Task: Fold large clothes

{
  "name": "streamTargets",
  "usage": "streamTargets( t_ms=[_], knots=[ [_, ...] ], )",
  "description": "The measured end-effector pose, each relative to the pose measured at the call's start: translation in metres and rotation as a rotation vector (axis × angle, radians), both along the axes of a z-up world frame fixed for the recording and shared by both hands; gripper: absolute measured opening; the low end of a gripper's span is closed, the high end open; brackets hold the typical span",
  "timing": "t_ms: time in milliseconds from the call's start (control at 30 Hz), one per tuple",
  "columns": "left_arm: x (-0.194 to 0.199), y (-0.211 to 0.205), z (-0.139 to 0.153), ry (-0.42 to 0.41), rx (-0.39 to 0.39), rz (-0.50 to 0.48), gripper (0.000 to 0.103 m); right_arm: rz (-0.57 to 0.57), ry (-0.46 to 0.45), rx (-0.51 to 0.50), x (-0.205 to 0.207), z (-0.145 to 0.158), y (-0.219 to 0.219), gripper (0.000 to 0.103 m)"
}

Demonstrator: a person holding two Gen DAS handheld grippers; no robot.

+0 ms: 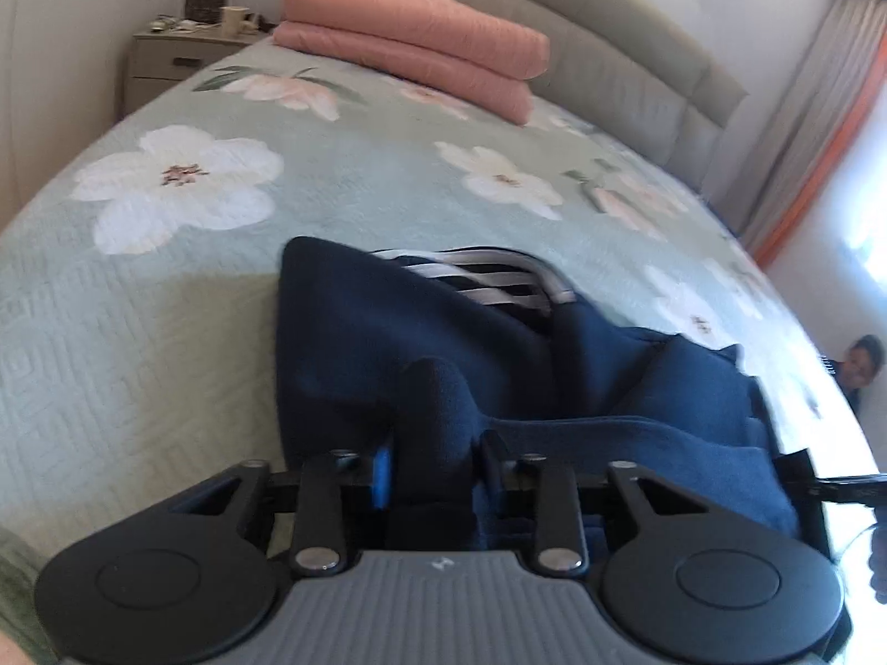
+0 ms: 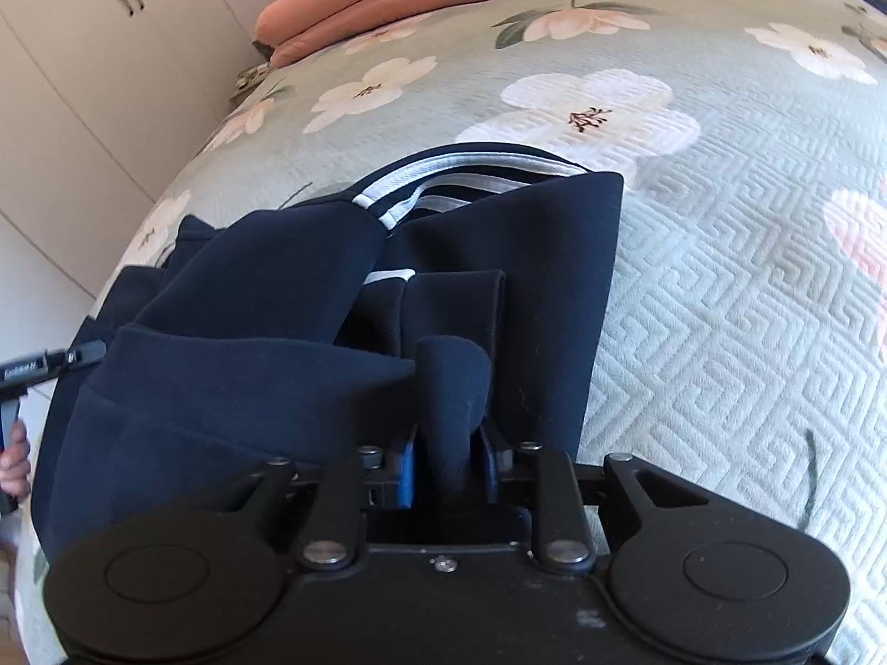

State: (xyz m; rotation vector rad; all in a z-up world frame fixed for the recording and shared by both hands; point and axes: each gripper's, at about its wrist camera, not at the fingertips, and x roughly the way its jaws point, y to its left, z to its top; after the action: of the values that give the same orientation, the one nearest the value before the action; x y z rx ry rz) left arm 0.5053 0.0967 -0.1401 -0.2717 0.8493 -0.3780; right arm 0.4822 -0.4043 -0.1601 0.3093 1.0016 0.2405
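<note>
Floral bedding covers the bed [image 2: 720,288], where a navy garment [image 2: 310,288] with white-striped trim lies half folded near the edge closest to the cameras. The left gripper [image 1: 432,476] fingers pinch a bunched hem of it; the right gripper [image 2: 446,471] fingers clamp another fold (both holds look thick and rounded). Judging by that bulk, cloth could slip out and the fold land crooked.

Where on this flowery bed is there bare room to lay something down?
Open green floral quilt lies between the navy garment with white stripes and the folded pink blanket by the headboard, also beside the garment. The near edge is crowded by that bunched garment.
</note>
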Motion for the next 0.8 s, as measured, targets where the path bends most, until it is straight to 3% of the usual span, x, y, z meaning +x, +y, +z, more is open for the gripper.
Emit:
streamTargets(
  t_ms=[67, 100, 133, 200, 367, 467, 533, 667, 733, 800],
  knots=[
    [-0.009, -0.010, 0.003, -0.018, 0.000, -0.065, 0.016, -0.028, -0.008, 0.016, -0.002, -0.002, -0.001, 0.027],
    [-0.015, -0.018, 0.007, -0.036, 0.024, -0.094, 0.015, -0.034, -0.028, 0.006, -0.005, 0.000, 0.002, 0.015],
    [-0.021, -0.025, 0.011, -0.055, 0.037, -0.113, 0.014, -0.027, -0.050, -0.014, -0.009, 0.004, 0.005, 0.010],
    [-0.031, -0.029, 0.025, -0.111, 0.008, -0.107, 0.014, 0.004, -0.122, -0.086, -0.023, 0.019, 0.016, 0.008],
    [-0.033, 0.001, 0.068, -0.217, -0.178, 0.006, 0.014, -0.024, -0.293, -0.168, -0.046, 0.076, 0.022, 0.007],
    [-0.019, 0.007, 0.092, -0.281, -0.216, 0.020, 0.013, -0.012, -0.411, -0.221, -0.036, 0.109, 0.029, 0.007],
    [-0.004, 0.001, 0.104, -0.337, -0.195, 0.026, 0.013, -0.020, -0.473, -0.223, -0.016, 0.122, 0.028, 0.006],
    [0.050, -0.008, 0.093, -0.377, -0.109, 0.124, 0.013, -0.061, -0.507, -0.290, 0.043, 0.107, 0.029, 0.006],
    [0.081, -0.013, 0.068, -0.340, -0.051, 0.168, 0.013, -0.076, -0.440, -0.314, 0.074, 0.078, 0.030, 0.006],
    [0.110, -0.020, 0.031, -0.241, 0.016, 0.206, 0.012, -0.079, -0.331, -0.310, 0.100, 0.040, 0.030, 0.006]
  ],
)
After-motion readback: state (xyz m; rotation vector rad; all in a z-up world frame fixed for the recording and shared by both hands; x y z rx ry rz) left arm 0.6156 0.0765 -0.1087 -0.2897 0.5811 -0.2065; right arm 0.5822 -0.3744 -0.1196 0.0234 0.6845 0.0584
